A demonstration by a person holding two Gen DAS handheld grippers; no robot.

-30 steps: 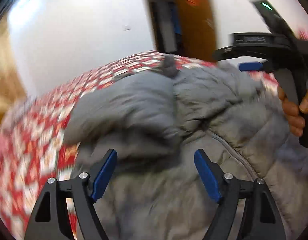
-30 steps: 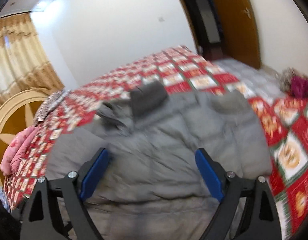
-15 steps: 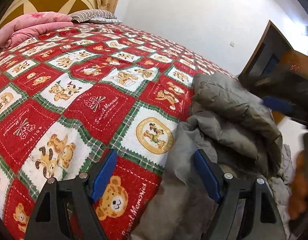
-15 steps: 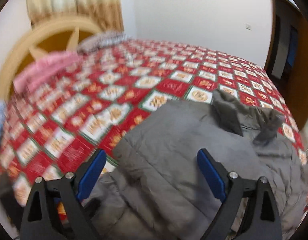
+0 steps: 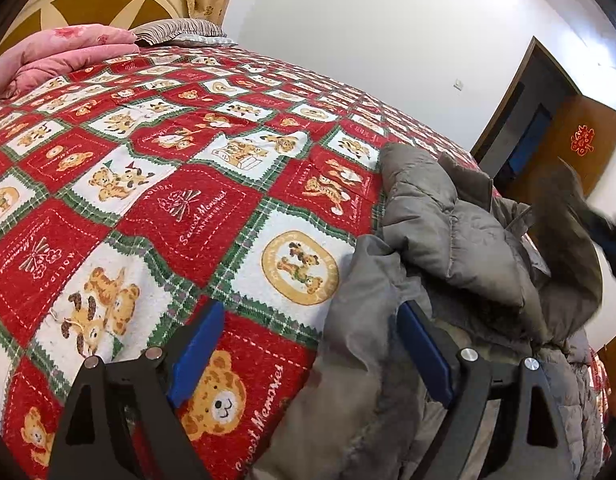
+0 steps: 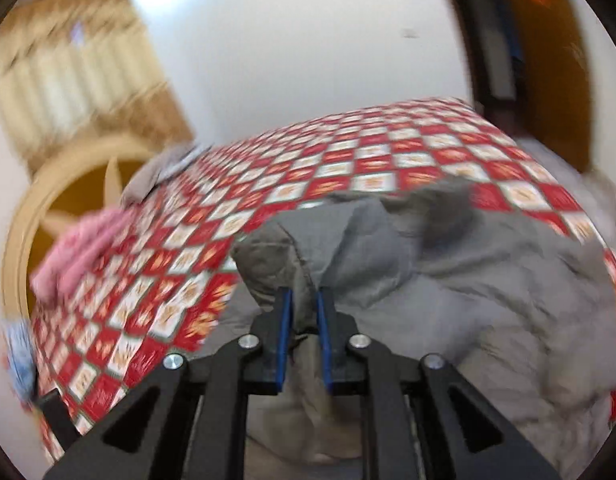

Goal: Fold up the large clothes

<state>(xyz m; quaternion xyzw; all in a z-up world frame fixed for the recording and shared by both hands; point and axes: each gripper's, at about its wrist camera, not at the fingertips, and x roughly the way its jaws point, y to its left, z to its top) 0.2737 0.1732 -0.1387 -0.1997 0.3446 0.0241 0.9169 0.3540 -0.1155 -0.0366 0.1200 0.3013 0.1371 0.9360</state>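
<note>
A grey puffer jacket [image 5: 448, 232] lies bunched on a red, white and green teddy-bear bedspread [image 5: 187, 200]. My left gripper [image 5: 311, 308] hangs low over the jacket's left edge, its jaws opening. A loose grey flap lies between the blue pads, against the right one, but the pads do not press on it. In the right wrist view, which is blurred, the right gripper [image 6: 303, 294] has its jaws closing. Its blue pads pinch a raised fold of the jacket [image 6: 468, 280].
A pink quilt [image 5: 47, 56] and a striped pillow [image 5: 179, 32] lie by the round wooden headboard [image 5: 87, 0]. A brown door [image 5: 568, 140] stands open past the bed's far corner. Bare bedspread [image 6: 388, 160] stretches beyond and left of the jacket.
The right gripper's jaws went from wide apart to pinching a jacket fold, and its view swung. The left gripper moved from over the jacket to its left edge, then held still with its jaws slightly wider.
</note>
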